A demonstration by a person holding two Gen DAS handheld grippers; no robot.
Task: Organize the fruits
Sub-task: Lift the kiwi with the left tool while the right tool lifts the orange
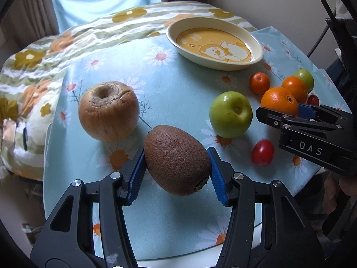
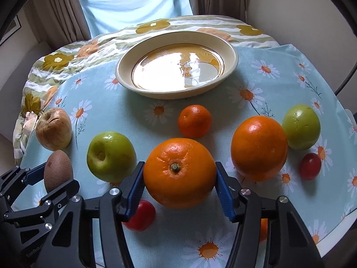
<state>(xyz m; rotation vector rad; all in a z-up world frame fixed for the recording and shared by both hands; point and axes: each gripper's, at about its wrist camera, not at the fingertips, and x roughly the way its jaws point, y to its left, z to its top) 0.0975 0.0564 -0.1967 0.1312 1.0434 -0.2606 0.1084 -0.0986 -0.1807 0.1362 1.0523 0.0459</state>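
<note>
The left wrist camera looks forward along its own two fingers, very close to a fuzzy brown kiwi. The right wrist camera does the same, close to a big round orange. Both see the shallow cream dish farther back.

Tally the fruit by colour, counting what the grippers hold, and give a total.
Orange: 3, one in the right gripper, one, one small
Green: 2
Red: 2
Brown: 2, kiwi in the left gripper, wrinkled apple
Total: 9
</note>
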